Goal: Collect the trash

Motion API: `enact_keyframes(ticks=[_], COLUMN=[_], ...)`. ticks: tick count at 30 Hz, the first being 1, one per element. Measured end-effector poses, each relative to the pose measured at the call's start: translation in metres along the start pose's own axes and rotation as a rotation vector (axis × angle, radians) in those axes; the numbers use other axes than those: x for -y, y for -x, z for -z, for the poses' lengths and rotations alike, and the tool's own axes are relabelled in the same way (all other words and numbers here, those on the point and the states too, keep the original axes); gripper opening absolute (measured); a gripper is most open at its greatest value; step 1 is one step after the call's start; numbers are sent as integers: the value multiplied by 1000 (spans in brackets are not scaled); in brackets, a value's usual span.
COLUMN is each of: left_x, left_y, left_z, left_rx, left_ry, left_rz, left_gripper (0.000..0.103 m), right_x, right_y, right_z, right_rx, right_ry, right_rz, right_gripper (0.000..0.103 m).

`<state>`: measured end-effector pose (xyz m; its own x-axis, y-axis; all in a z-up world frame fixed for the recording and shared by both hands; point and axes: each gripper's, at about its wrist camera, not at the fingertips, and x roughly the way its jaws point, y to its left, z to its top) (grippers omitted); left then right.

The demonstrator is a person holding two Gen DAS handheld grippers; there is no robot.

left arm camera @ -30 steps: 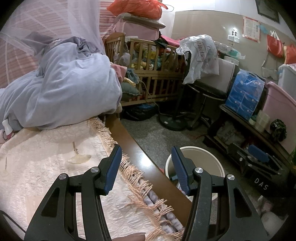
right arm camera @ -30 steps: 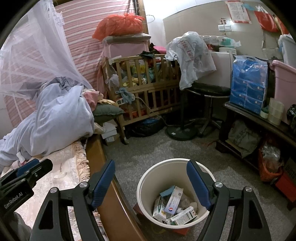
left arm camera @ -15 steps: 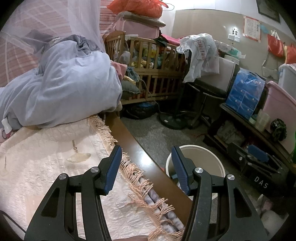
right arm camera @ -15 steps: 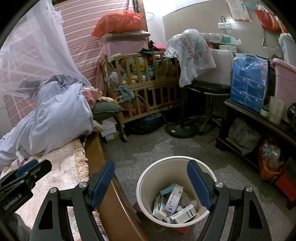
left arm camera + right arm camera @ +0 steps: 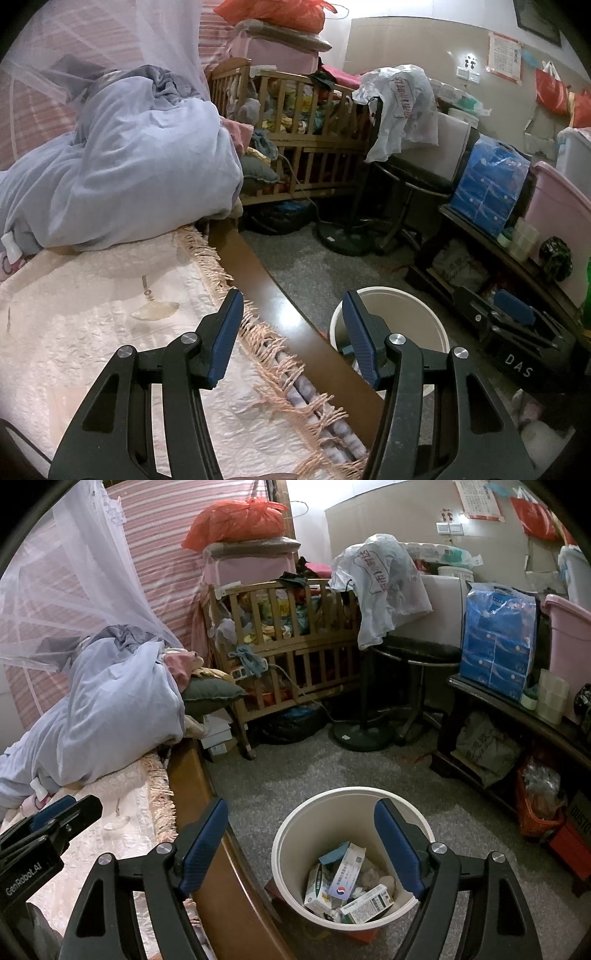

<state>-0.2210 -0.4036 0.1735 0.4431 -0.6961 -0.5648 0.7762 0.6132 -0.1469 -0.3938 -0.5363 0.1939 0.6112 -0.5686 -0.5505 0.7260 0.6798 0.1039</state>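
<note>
A cream round trash bin [image 5: 291, 853] stands on the grey floor beside the bed, with several small cartons and crumpled paper [image 5: 347, 878] in its bottom. My right gripper [image 5: 301, 812] hangs above it, open and empty, its blue pads framing the bin's rim. My left gripper [image 5: 291, 306] is also open with nothing in it, over the fringed edge of the cream bed cover [image 5: 110, 332] and the wooden bed rail [image 5: 280, 306]. The bin [image 5: 417, 306] shows just right of its right finger. In the right wrist view the left gripper [image 5: 55, 819] pokes in at the left edge.
A heap of pale blue bedding [image 5: 140, 173] lies on the bed under a mosquito net. Behind it stands a cluttered wooden crib [image 5: 295, 657], then a fan stand and stool [image 5: 413, 657]. A low dark shelf [image 5: 517, 716] with boxes and tubs lines the right side.
</note>
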Motion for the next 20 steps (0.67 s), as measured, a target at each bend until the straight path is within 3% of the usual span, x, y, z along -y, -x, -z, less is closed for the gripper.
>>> enact_keyframes(ticks=[20], left_x=[-18], left_y=[-2], left_z=[7], left_rx=[-26], left_ry=[27], left_rz=[-8], left_gripper=[54], right_x=[-8], right_y=[-10], right_z=[4], right_rx=[-39], right_ry=[17], right_rz=[-9], right_gripper=[81])
